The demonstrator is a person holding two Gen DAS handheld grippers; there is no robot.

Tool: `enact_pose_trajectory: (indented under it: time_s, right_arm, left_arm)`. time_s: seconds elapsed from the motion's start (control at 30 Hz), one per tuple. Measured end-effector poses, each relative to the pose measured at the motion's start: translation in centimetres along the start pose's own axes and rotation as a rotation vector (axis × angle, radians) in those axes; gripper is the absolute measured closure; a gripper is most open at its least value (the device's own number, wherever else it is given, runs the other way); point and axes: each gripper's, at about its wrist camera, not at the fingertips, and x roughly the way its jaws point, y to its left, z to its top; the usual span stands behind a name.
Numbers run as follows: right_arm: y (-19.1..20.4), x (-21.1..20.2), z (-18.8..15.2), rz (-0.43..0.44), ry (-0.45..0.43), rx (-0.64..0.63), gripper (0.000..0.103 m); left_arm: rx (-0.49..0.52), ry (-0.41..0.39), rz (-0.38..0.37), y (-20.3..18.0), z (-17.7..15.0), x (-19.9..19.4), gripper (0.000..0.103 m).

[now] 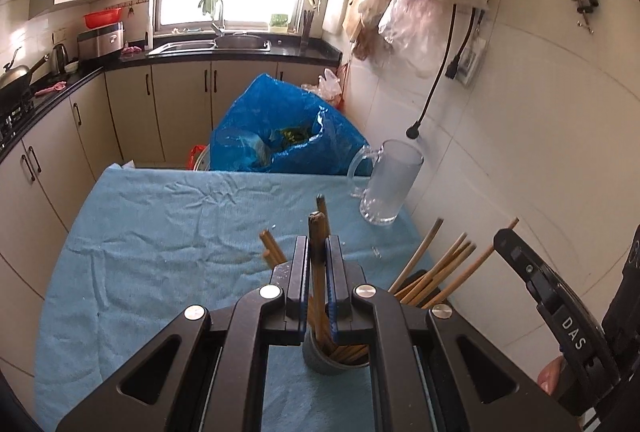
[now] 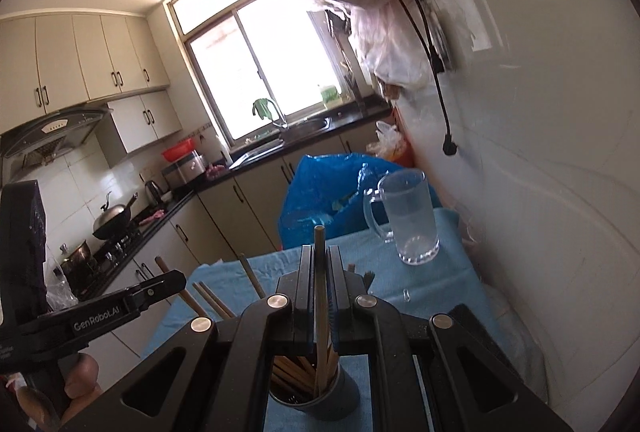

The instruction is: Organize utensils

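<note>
A grey cup (image 1: 320,362) (image 2: 332,398) stands on the blue cloth (image 1: 168,232) (image 2: 432,272), holding several wooden chopsticks (image 1: 436,272) (image 2: 296,372). My left gripper (image 1: 317,248) is shut on a dark-tipped chopstick (image 1: 316,232) whose lower end reaches into the cup. In the right wrist view my right gripper (image 2: 320,256) is shut on a pale chopstick (image 2: 319,244) that also runs down into the cup. Each gripper shows at the edge of the other's view, the right gripper (image 1: 560,312) and the left gripper (image 2: 132,296).
A clear glass mug (image 1: 384,183) (image 2: 408,216) stands at the cloth's far right by the white wall. A blue plastic bag (image 1: 280,127) (image 2: 332,191) sits behind the table. Kitchen cabinets and a counter (image 1: 52,91) run along the left. A hand (image 2: 76,380) holds the left gripper.
</note>
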Motion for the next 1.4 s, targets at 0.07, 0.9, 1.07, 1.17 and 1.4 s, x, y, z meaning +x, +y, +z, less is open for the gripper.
enact_pose_trajectory:
  time_s: [0.07,0.9,1.07,1.17,1.4]
  right_arm:
    - [0.0,0.3,-0.4,-0.004,0.008,0.000,0.097]
    - [-0.2,1.3,-1.6,-0.023,0.074,0.013,0.096]
    - [0.4,-1.8,-0.8,-0.040,0.015,-0.005,0.073]
    - [0.9,-4.5,-1.2,-0.089,-0.042,-0.027,0.040]
    - [3.7,-8.6,-4.7,-0.222,-0.086,-0.143,0.004]
  left_arm:
    - [0.002,0.009,0.003,0.1,-0.3,0.3,0.096]
    - [-0.016,0.044,0.069,1.6,-1.6,1.4,0.086]
    - [-0.029,-0.023,0.120,2.3,-1.7,-1.4,0.056]
    - [-0.039,-0.084,0.161,3.1,-2.4,-4.0,0.036]
    - [-0.002,-0.160,0.263,4.5,-6.8,-8.8,0.009]
